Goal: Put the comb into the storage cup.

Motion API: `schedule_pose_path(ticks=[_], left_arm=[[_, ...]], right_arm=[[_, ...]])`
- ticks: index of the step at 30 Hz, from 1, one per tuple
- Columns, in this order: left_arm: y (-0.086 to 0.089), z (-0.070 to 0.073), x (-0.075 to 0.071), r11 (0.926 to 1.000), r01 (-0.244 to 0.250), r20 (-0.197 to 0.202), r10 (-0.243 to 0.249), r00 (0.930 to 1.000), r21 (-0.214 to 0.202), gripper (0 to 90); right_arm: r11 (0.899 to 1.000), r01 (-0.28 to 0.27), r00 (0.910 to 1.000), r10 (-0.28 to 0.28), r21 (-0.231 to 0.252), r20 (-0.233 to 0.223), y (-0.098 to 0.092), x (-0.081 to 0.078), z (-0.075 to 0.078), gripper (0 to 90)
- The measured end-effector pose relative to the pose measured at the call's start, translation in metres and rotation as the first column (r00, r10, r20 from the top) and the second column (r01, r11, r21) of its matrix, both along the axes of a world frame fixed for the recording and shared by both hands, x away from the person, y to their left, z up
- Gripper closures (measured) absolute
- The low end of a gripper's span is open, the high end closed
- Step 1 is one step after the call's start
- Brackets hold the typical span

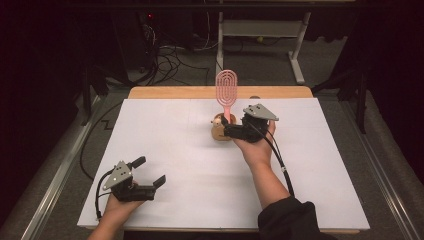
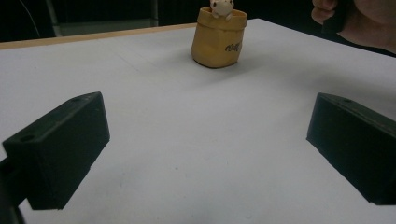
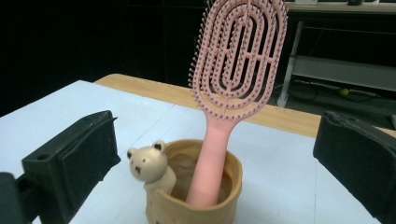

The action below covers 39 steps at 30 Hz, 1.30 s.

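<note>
The desk (image 1: 165, 140) is the largest thing here, a white top with a wooden strip along its far edge. The cup (image 1: 220, 131) stands on it a little beyond the middle, well away from every edge, with bare white surface all around it except on the side where the right tool is.

The right tool (image 1: 226, 125) is just beside the cup, on the cup's right in the high view. Its jaws stand wide apart, holding nothing; in the right gripper view they flank the cup and brush without touching either. The left tool (image 1: 149, 171) is well apart from the cup, nearer the person and to its left, close to the desk's near edge. Its jaws are also spread wide with bare desk between them.

The cup is tan, upright, mouth open upward, with a small bear figure (image 3: 148, 164) on its rim. The brush (image 3: 233, 84) is pink and stands in the cup, handle down, bristled oval head up. Its long axis runs nearly vertical, leaning slightly so the handle rests against the cup's rim.
</note>
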<state>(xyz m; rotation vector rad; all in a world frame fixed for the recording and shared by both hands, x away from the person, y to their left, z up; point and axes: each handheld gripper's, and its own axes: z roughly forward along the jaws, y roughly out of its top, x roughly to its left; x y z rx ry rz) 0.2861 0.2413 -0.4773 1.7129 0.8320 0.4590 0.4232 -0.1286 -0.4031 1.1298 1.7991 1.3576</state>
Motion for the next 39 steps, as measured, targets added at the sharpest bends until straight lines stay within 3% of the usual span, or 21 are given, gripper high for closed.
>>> schedule_pose_path(ticks=[18, 27, 33, 39], left_arm=[[0.0, 0.0, 0.001, 1.0, -0.003, 0.0, 0.003, 1.0, 0.003, 0.0], [-0.001, 0.0, 0.002, 0.9999, -0.002, 0.003, 0.002, 1.0, 0.01, 0.0], [-0.001, -0.001, 0.002, 0.9999, -0.005, 0.0, 0.005, 1.0, 0.013, 0.0], [0.0, 0.0, 0.002, 0.9999, -0.008, -0.001, 0.008, 1.0, 0.009, 0.0]], right_arm=[[0.998, -0.052, 0.998, 0.05, -0.032, -0.038, -0.017, -0.044, -0.039, 0.3], [0.996, -0.085, 0.9958, 0.084, -0.035, -0.037, -0.028, -0.069, -0.049, 0.3], [0.995, -0.101, 0.994, 0.1, -0.02, -0.044, -0.042, -0.091, -0.056, 0.3], [0.996, -0.081, 0.9958, 0.08, -0.023, -0.045, -0.064, -0.109, -0.059, 0.3]])
